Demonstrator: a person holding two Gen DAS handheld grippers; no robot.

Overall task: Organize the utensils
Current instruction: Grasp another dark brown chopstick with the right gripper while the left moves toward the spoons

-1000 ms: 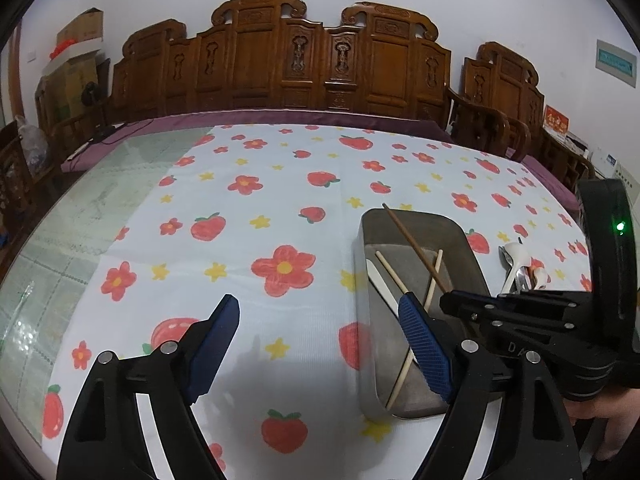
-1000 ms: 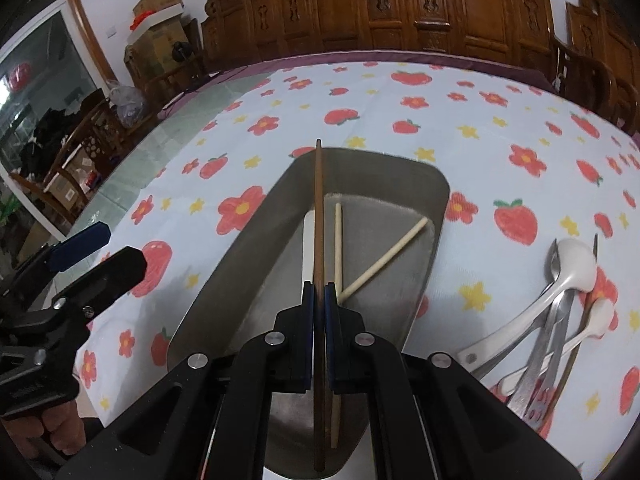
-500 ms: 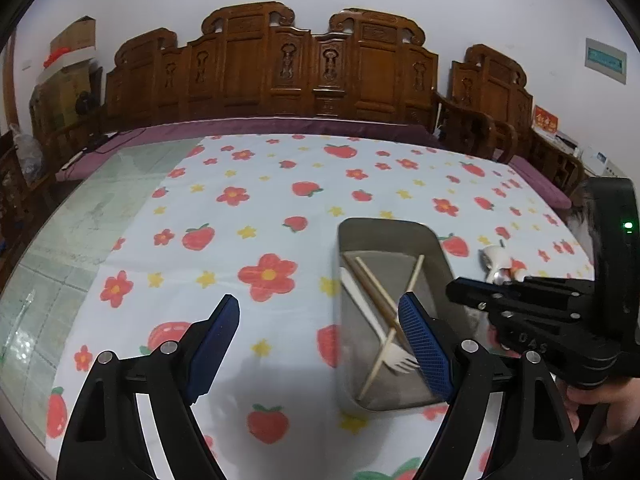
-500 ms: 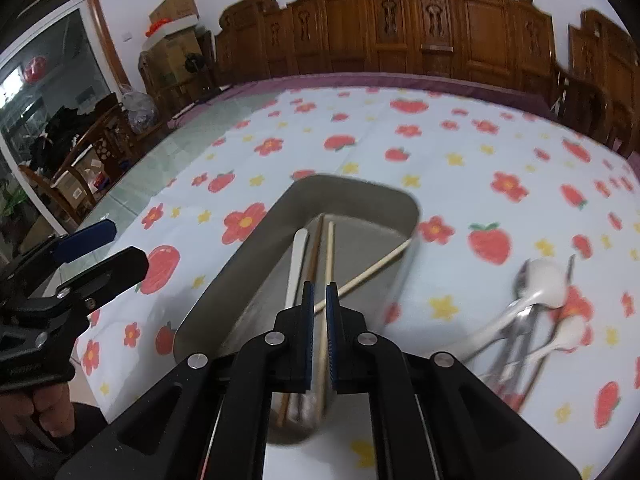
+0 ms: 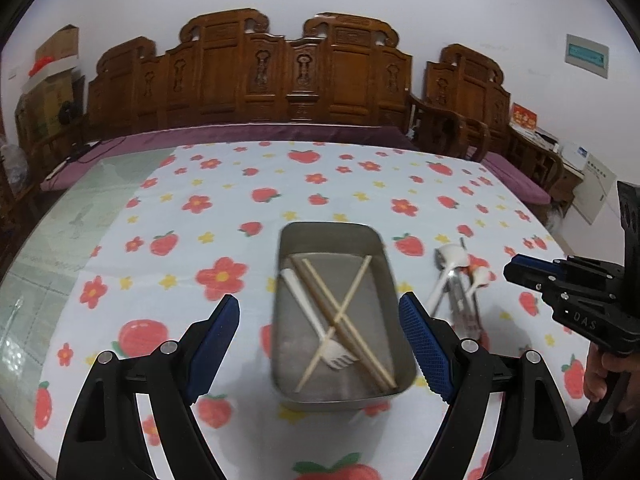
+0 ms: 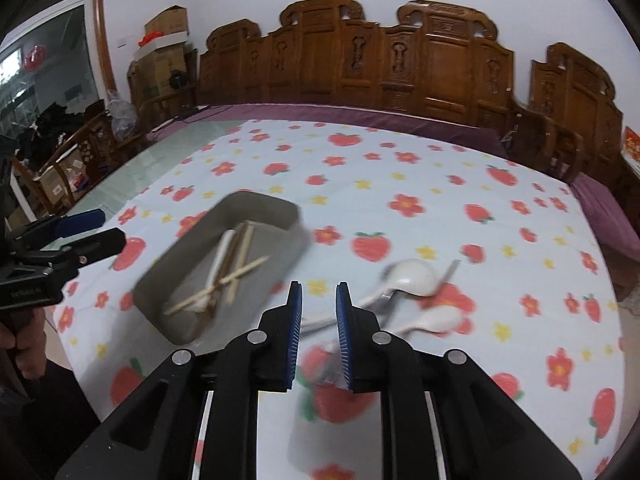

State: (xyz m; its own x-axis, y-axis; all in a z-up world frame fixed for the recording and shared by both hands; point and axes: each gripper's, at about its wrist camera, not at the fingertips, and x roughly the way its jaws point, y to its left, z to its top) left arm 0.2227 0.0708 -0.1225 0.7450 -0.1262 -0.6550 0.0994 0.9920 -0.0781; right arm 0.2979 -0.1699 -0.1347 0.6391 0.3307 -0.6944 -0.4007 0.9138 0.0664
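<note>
Blur: I see the right wrist view smeared, so the loose pile of utensils [image 6: 404,300] reads only as white spoons and metal handles; I cannot count them.
Cut off: the handles nearest me in that pile vanish behind my right tongs [image 6: 318,308].
Tray: the metal tray [image 5: 288,248] sits on the strawberry-print tablecloth [image 5: 224,208], with a dark chopstick [image 5: 320,304], pale chopsticks [image 5: 356,288] crossing it, and a white plastic fork [image 5: 316,320] lying inside.
Left tongs: my left tongs [image 5: 320,332] hang spread wide and empty above the tray's near half, which shows between their blue pads [image 5: 424,344].
Right tongs: a narrow gap, jaws just been opening, nothing between them; they hang over the cloth, with the tray off to the left and the pile just ahead and right.
Pile versus tray: the pile lies beside the tray's right wall, apart from it.
Hands: only part of each hand [image 5: 600,376] shows at the frame edges.
</note>
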